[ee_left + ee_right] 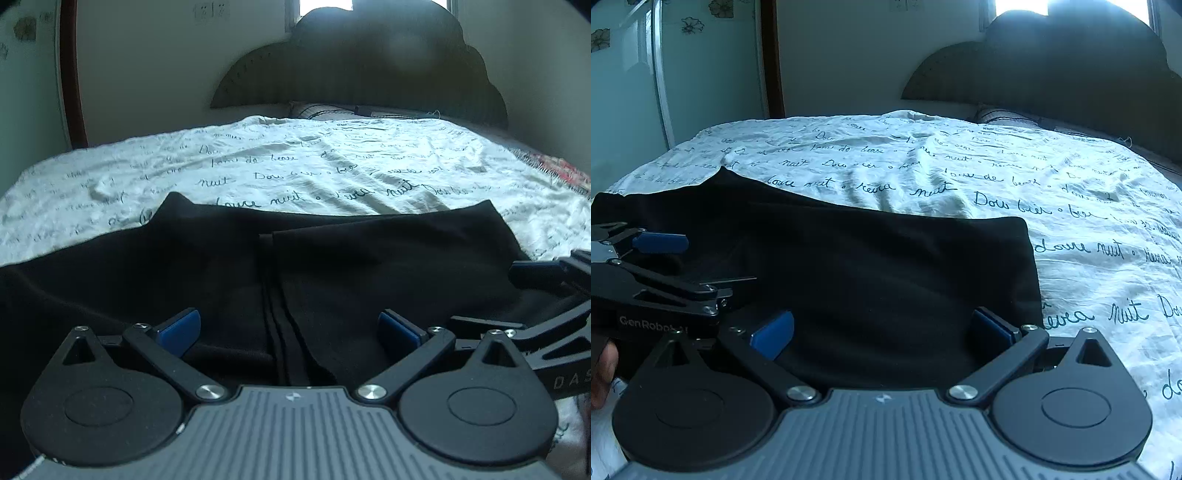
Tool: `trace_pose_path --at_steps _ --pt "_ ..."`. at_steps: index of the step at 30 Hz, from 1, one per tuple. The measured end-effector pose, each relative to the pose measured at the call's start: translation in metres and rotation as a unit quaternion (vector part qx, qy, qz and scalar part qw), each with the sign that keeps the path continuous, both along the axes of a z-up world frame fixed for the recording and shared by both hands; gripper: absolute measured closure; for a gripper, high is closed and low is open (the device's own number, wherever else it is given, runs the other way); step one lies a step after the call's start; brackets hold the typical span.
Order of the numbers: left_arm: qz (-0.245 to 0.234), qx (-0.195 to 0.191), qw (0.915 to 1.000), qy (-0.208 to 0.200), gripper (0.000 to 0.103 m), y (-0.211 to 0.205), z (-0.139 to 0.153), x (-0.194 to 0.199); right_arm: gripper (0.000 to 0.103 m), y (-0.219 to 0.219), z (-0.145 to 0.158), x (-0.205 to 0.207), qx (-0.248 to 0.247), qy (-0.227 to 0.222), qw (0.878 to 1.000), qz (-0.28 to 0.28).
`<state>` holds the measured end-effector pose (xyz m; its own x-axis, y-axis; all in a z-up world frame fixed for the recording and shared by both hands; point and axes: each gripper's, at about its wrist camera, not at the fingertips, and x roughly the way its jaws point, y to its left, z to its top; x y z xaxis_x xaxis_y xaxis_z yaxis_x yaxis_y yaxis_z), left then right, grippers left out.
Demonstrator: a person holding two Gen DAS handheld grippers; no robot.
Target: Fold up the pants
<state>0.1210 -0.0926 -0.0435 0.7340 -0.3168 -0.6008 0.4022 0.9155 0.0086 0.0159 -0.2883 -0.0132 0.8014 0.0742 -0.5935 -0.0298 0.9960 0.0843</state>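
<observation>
The left gripper (pixel 289 330) is hanging just over the near edge of the black pants (pixel 332 266), its jaws standing wide with nothing pinched between them. The right gripper (pixel 882 332) is sitting just beside it, over the right part of the pants, and its jaws are wide too, holding nothing. A bit of a hand (pixel 602 373) is showing at the left gripper's handle. The pants are lying flat on the bed's white sheet (pixel 960 177), which is covered in dark handwriting. One layer of the pants is lying over another, with a seam running down the middle. Farther back a dark headboard (pixel 369 66) is standing against the wall, with a bright window (pixel 1052 7) above it.
</observation>
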Motion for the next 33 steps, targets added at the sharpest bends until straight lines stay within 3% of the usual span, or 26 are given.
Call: trace_pose_path --at_steps 3,7,11,19,23,25,29,30,33 --pt "0.016 0.012 0.9997 -0.012 0.006 0.005 0.010 -0.009 0.000 -0.001 0.000 -0.001 0.006 -0.001 1.000 -0.001" --pt "0.039 0.038 0.9968 -0.058 0.000 0.020 0.023 -0.036 0.000 -0.001 0.000 -0.004 0.005 -0.005 1.000 -0.008" --pt "0.025 0.035 0.9991 -0.008 0.000 0.029 0.008 -0.029 0.000 0.001 0.000 -0.002 -0.001 0.001 1.000 -0.008" --pt "0.045 0.014 0.9988 -0.012 0.000 0.054 0.022 -0.034 0.000 0.003 0.000 0.000 -0.005 0.004 1.000 -0.009" --pt "0.055 0.020 0.9980 0.026 0.000 0.075 0.009 -0.022 0.000 0.002 0.000 0.000 0.001 0.004 1.000 -0.012" --pt "0.052 0.004 0.9985 0.020 0.000 0.083 0.014 -0.025 0.000 0.001 0.000 -0.001 0.005 0.003 1.000 -0.013" --pt "0.072 0.007 0.9972 -0.017 0.000 0.101 0.034 -0.032 0.000 0.003 0.009 0.004 0.011 0.024 0.999 -0.032" --pt "0.090 0.009 0.9955 -0.028 0.000 0.112 0.039 -0.033 0.000 0.008 0.015 0.002 0.020 0.014 0.999 -0.034" --pt "0.141 0.004 0.9893 -0.039 0.000 0.149 0.048 -0.031 0.000 0.040 0.037 -0.006 0.022 -0.032 0.999 0.027"
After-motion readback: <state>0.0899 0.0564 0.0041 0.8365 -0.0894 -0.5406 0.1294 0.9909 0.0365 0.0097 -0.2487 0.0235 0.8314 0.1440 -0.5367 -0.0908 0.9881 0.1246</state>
